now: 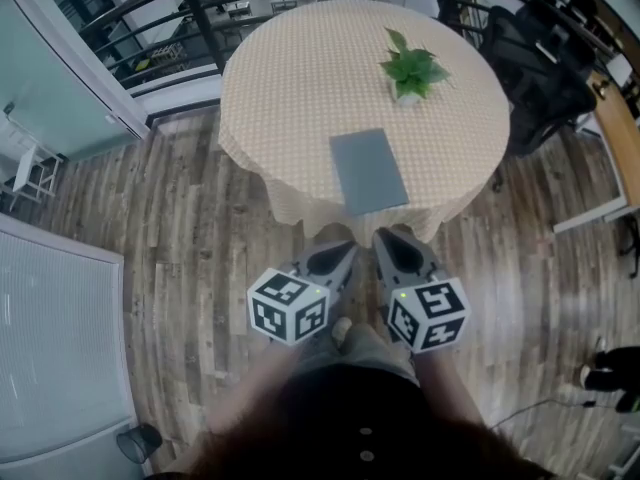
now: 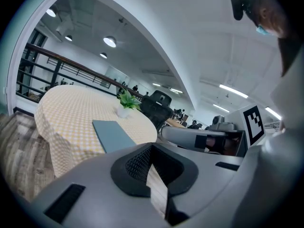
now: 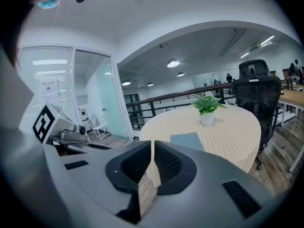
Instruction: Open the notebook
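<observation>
Closest to the lens, a dark top with two buttons (image 1: 365, 444) fills the bottom edge of the head view, and two forearms reach forward from it over the wood-plank floor (image 1: 180, 218). On the left side, the left gripper (image 1: 338, 248) carries its marker cube (image 1: 288, 306) and points toward the table; its fingers (image 2: 128, 170) appear clenched tip to tip with nothing between them, though only a thin slit shows there. Just beside it, the right gripper (image 1: 393, 240), with its own marker cube (image 1: 430, 313), has its fingers (image 3: 133, 165) clenched as well and holds nothing. Both grippers hang short of the draped edge of the round tabletop (image 1: 300, 78), which is covered in a yellow checked cloth. A grey-blue notebook (image 1: 368, 170) lies flat and closed on the near part of that tabletop, close to the edge facing the person, ahead of both grippers and apart from them. Farther back and to the right stands a small potted plant (image 1: 412, 71) in a white pot, well apart from the notebook. Beyond the tabletop's right side sits a black office chair (image 1: 535, 68).
</observation>
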Demonstrator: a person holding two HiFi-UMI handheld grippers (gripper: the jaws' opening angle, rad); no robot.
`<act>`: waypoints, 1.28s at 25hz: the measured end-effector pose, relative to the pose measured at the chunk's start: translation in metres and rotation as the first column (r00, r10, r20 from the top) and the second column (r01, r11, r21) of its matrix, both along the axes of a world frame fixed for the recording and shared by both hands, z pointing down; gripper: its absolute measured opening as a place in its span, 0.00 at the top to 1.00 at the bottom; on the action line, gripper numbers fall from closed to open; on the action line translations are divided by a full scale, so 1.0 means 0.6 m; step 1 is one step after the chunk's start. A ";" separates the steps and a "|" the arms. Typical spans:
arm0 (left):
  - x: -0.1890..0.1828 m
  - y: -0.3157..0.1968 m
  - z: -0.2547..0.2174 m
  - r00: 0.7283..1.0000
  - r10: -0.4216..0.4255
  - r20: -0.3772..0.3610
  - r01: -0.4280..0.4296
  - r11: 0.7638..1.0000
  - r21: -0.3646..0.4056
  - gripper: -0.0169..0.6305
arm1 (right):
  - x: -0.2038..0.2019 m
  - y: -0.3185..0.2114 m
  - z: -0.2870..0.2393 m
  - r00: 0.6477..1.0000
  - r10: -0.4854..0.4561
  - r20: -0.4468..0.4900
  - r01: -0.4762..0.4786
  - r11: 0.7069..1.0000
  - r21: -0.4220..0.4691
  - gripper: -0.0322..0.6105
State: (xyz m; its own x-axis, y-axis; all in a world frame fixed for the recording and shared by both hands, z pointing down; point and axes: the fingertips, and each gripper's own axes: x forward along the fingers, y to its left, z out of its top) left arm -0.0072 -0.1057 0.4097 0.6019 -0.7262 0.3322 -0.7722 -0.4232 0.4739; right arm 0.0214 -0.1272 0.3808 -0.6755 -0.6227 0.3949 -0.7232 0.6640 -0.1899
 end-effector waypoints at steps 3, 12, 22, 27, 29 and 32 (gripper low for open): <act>-0.008 -0.011 0.011 1.000 0.014 0.008 -0.014 1.000 -0.009 0.96 | -0.010 -0.017 0.017 1.000 0.007 -0.030 -0.008 1.000 -0.013 0.93; -0.046 -0.059 0.049 0.999 0.032 -0.011 -0.033 0.998 -0.060 0.96 | -0.039 -0.071 0.063 0.992 0.020 -0.125 -0.026 0.999 -0.041 0.93; -0.061 -0.099 0.098 0.998 0.066 0.014 -0.064 0.993 -0.099 0.96 | -0.059 -0.113 0.132 0.968 0.001 -0.252 -0.016 0.998 -0.059 0.92; -0.062 -0.117 0.122 0.998 0.055 -0.007 -0.056 0.990 -0.127 0.96 | -0.070 -0.119 0.164 0.950 -0.036 -0.310 0.009 0.996 -0.089 0.90; -0.064 -0.118 0.135 0.999 0.053 0.000 -0.052 0.989 -0.139 0.96 | -0.076 -0.123 0.174 0.950 -0.045 -0.309 0.014 0.995 -0.101 0.87; -0.070 -0.121 0.156 0.999 0.045 0.010 -0.043 0.988 -0.152 0.96 | -0.079 -0.125 0.197 0.936 -0.076 -0.344 0.038 0.993 -0.116 0.84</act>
